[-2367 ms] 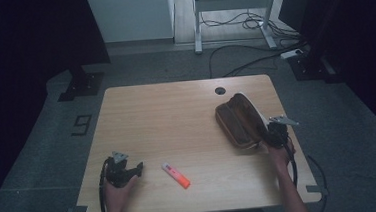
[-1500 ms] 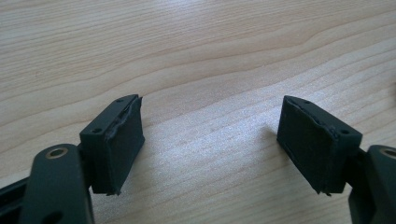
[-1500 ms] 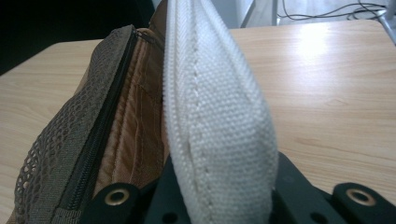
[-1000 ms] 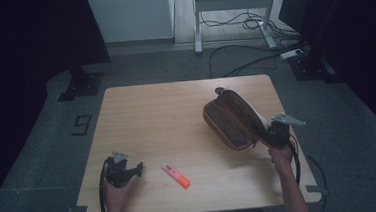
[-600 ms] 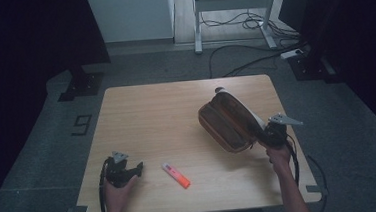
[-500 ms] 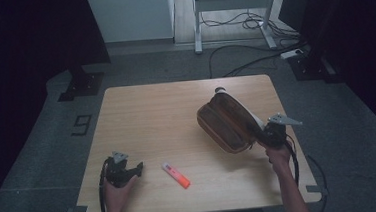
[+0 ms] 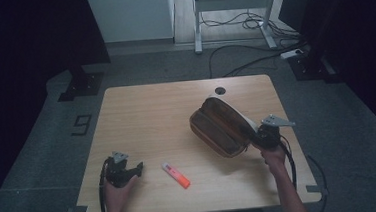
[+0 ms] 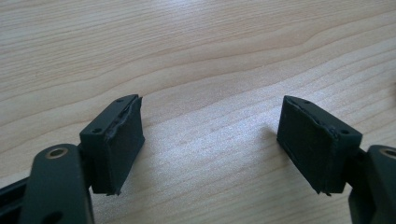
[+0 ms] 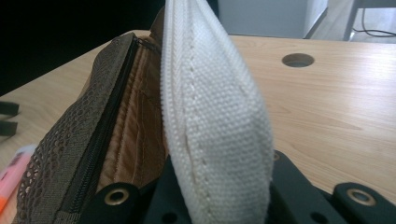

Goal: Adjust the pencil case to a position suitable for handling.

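Note:
A brown mesh pencil pouch [image 7: 219, 129] with a white canvas side stands tipped up on its edge at the table's right. My right gripper [image 7: 255, 137] is shut on its near end. In the right gripper view the white flap [image 9: 215, 116] rises straight from between the jaws, and the zipped brown mesh side [image 9: 70, 154] lies to its left. An orange highlighter [image 7: 176, 175] lies flat near the front middle, apart from both grippers. My left gripper [image 7: 133, 170] rests at the front left, open, with bare wood between its pads [image 8: 116, 140].
The wooden table [image 7: 146, 114] has a round cable hole [image 7: 219, 90] at the back, just behind the pouch. Cables and a desk frame are on the floor beyond the table. In the right gripper view the highlighter [image 9: 14, 172] shows at the far left.
The right gripper has raised the pouch from lying flat onto its edge and drawn it a little to the left. The left gripper and the highlighter have stayed put.

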{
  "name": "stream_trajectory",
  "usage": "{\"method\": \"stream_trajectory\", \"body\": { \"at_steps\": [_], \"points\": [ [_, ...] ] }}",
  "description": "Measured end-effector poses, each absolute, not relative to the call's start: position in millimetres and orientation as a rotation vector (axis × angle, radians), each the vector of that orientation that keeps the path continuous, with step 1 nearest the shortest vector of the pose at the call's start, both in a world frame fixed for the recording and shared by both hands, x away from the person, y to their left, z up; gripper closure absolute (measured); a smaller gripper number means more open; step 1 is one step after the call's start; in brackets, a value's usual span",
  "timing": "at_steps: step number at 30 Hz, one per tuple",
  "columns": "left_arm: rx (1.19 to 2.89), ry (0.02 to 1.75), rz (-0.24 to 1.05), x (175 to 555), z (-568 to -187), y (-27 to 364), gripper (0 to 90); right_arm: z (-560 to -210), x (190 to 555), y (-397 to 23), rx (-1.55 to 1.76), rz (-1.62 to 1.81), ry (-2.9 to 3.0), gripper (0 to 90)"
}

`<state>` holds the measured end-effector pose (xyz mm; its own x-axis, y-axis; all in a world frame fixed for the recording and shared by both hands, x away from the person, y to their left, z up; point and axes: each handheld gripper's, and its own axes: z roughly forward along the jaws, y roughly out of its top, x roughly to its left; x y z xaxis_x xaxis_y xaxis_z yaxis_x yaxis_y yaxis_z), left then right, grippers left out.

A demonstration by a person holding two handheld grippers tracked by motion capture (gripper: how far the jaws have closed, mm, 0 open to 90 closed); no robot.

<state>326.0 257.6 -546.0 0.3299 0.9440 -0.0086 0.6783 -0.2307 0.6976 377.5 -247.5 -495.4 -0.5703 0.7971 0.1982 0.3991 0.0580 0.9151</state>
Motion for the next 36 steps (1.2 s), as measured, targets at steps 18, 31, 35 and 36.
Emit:
{"method": "stream_trajectory", "body": {
  "at_steps": [18,31,35,36],
  "points": [
    [1.993,1.421,0.568,326,-546,258,22.4,-512,380,-212,1.078,1.467,2.152,82.4],
    [1.994,1.421,0.568,326,-546,257,22.4,-527,386,-202,1.084,1.365,2.238,78.9],
    [1.993,1.421,0.568,326,-546,257,22.5,-528,386,-200,1.073,1.341,2.242,78.8],
    [1.993,1.421,0.567,326,-546,257,22.5,-528,386,-200,1.069,1.338,2.241,78.3]
  ]
}}
